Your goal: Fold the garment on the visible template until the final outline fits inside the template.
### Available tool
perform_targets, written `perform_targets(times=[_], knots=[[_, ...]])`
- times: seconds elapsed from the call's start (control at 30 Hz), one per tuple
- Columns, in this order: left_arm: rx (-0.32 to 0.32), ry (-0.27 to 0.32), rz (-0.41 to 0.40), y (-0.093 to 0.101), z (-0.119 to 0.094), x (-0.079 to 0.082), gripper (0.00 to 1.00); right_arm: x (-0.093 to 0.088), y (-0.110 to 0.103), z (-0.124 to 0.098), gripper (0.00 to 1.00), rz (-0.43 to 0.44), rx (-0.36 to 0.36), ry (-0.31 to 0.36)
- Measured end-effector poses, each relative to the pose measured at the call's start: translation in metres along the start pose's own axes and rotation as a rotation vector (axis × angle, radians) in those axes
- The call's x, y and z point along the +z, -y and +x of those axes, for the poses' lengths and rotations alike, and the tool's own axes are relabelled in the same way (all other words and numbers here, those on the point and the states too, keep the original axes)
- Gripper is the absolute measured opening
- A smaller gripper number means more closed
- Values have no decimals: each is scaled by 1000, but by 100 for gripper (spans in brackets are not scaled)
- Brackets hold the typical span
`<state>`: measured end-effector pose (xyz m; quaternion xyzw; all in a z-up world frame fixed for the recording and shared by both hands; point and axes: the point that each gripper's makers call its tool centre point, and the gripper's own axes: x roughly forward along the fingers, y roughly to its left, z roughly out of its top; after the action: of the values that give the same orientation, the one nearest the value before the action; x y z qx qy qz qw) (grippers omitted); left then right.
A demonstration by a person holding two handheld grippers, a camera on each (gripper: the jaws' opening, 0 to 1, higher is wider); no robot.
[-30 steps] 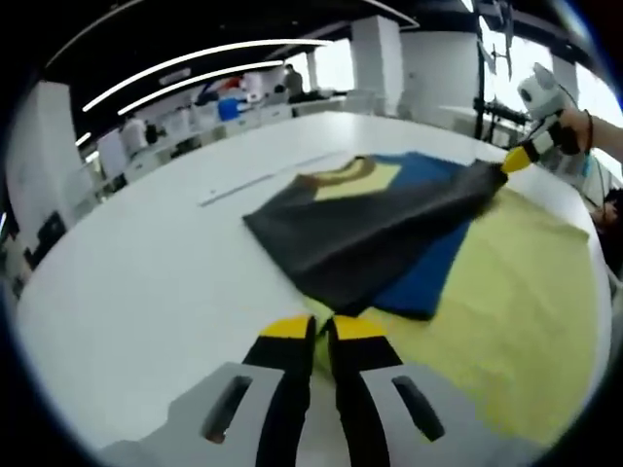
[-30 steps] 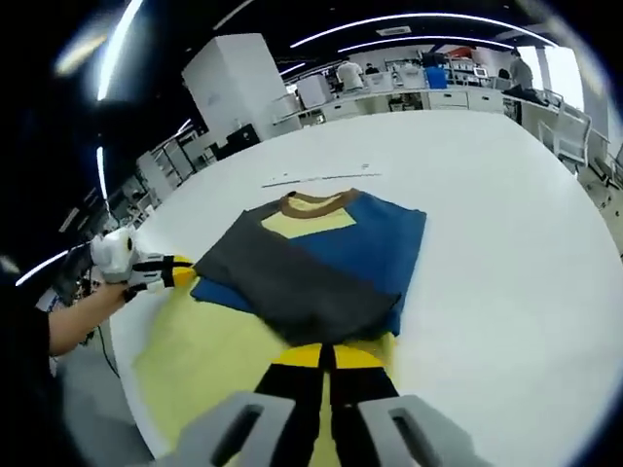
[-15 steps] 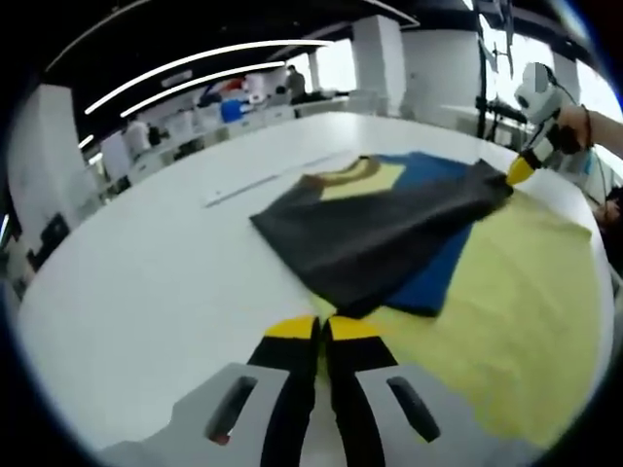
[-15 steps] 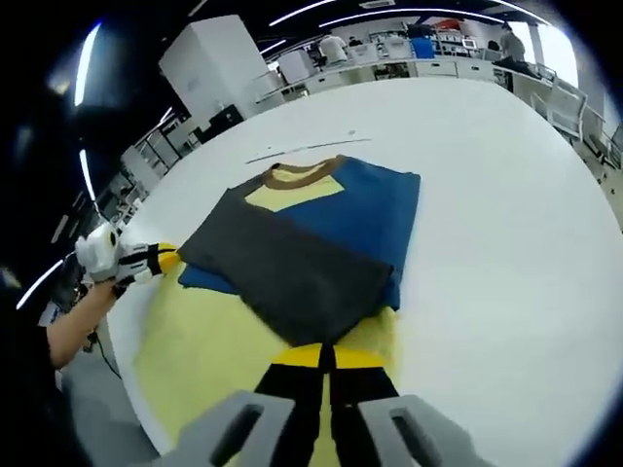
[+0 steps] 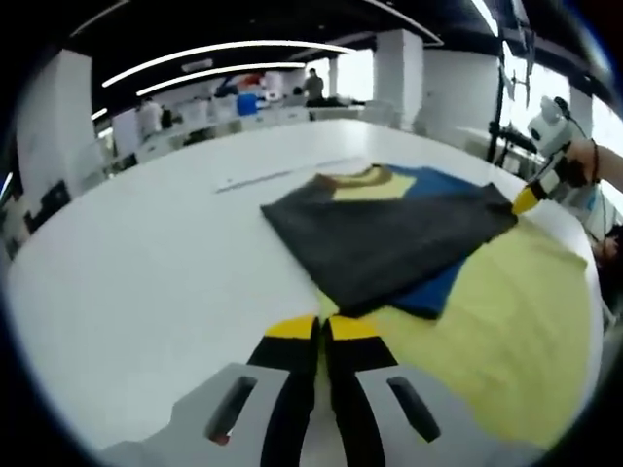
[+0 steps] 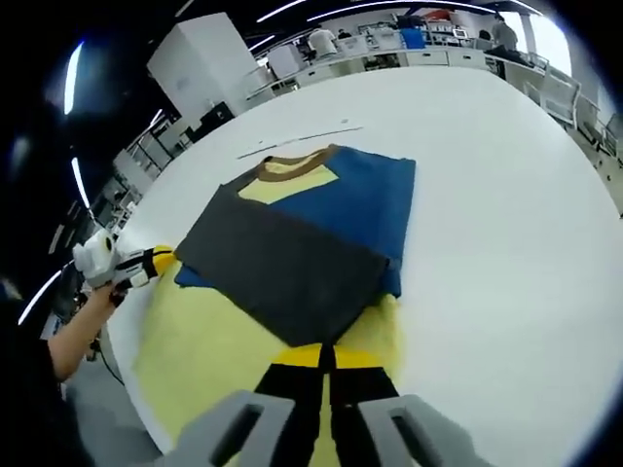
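The garment lies on the white table: a brown collar at the far end, blue and dark grey panels in the middle, and a broad yellow part nearest me. My left gripper is shut at one near corner of the yellow cloth, and it also appears as the left gripper, held by a hand. My right gripper is shut at the other near corner, and it comes in from the side as the right gripper.
A thin line marking crosses the table just beyond the collar. White table surface spreads wide on both sides of the garment. Desks, shelves and a few people stand far off at the back of the room.
Both views have shifted slightly with the hands. The grey and blue panels lie flatter and a little more spread. Both grippers stay shut at the near corners.
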<state>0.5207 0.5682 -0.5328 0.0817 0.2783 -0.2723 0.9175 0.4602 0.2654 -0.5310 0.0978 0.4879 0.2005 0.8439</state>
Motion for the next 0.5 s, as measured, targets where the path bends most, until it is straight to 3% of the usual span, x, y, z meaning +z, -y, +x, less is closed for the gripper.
perform_targets(times=[0.33, 0.5], knots=[[5, -2, 30, 1, 0, 0, 0, -5, 4, 5, 0, 0, -25, -13], [17, -6, 54, 1, -3, 2, 5, -2, 4, 2, 0, -63, -31, 1]])
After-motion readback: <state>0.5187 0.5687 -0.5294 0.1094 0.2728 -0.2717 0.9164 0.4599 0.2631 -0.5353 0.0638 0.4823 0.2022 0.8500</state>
